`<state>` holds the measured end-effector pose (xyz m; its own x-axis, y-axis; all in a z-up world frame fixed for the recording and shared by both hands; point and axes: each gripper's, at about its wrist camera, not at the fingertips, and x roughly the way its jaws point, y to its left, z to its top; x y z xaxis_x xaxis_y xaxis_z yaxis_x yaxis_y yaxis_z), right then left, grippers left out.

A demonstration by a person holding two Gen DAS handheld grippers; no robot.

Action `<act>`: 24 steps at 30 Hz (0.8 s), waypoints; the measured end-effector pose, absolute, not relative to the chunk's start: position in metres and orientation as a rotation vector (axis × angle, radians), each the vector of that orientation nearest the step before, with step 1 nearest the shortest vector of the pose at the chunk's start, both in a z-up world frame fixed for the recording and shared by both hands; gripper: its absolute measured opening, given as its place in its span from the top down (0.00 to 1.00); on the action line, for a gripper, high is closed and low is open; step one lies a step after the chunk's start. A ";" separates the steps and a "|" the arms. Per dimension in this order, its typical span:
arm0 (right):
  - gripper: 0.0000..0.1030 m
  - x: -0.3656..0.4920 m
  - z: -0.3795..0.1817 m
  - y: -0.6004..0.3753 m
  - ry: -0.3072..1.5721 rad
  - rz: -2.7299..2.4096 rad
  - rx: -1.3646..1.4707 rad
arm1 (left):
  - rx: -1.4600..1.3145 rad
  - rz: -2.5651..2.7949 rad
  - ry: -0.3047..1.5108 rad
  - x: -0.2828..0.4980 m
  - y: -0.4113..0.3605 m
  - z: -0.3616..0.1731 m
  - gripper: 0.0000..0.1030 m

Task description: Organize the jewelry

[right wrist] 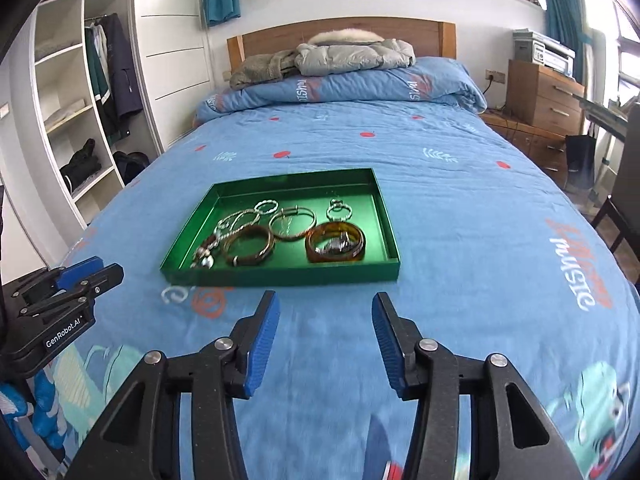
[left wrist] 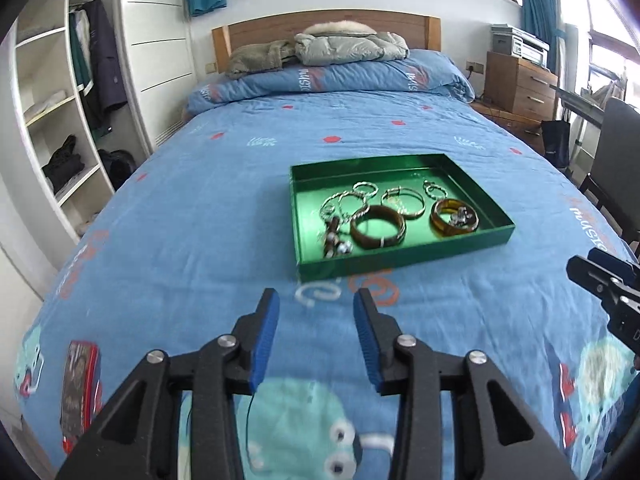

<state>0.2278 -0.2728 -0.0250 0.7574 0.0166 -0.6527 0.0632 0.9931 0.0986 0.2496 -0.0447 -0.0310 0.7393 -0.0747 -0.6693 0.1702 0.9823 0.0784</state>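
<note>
A shallow green tray (left wrist: 404,258) lies on the bed (left wrist: 200,208), holding the jewelry: a brown bangle (left wrist: 378,227), an amber bangle (left wrist: 454,218) with small pieces inside it, thin silver bangles (left wrist: 402,202), twisted rings (left wrist: 365,189) and a beaded piece (left wrist: 334,240). The bedcover reads "MUSIC"; the left tool (right wrist: 90,272) bears "GenRobot.AI". A red tin (left wrist: 78,388) lies near the bed's left edge. Both tools, left (left wrist: 316,300) and right (right wrist: 326,304), hover short of the tray, jaws moderately apart with nothing between them.
</note>
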 end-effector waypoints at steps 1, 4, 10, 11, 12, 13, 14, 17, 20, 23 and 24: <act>0.53 0.218 -0.025 -0.270 0.709 -0.027 0.119 | 0.140 -0.125 0.716 0.237 -0.040 -0.031 0.64; 0.53 0.191 -0.021 -0.262 0.701 -0.029 0.111 | 0.144 -0.104 0.703 0.207 -0.030 -0.030 0.63; 0.44 0.148 -0.008 -0.239 0.662 -0.010 0.039 | 0.154 -0.092 0.669 0.151 -0.021 -0.018 0.61; 0.44 0.141 -0.006 -0.237 0.656 -0.008 0.033 | 0.160 -0.091 0.659 0.144 -0.020 -0.015 0.61; 0.44 0.134 -0.006 -0.235 0.651 -0.007 0.027 | 0.165 -0.090 0.650 0.136 -0.019 -0.013 0.61; 0.43 0.128 -0.005 -0.233 0.649 -0.006 0.025 | 0.167 -0.090 0.642 0.129 -0.018 -0.010 0.60; 0.43 0.123 -0.004 -0.232 0.647 -0.006 0.028 | 0.168 -0.088 0.636 0.124 -0.017 -0.008 0.60; 0.43 0.109 -0.004 -0.233 0.643 -0.013 0.035 | 0.168 -0.075 0.604 0.107 -0.013 0.000 0.58; 0.43 0.097 -0.004 -0.236 0.640 -0.026 0.045 | 0.150 -0.076 0.589 0.097 -0.009 0.007 0.56; 0.42 0.086 -0.002 -0.240 0.633 -0.033 0.050 | 0.136 -0.069 0.573 0.088 -0.005 0.010 0.56; 0.42 0.084 -0.001 -0.241 0.630 -0.036 0.048 | 0.133 -0.071 0.569 0.085 -0.005 0.011 0.56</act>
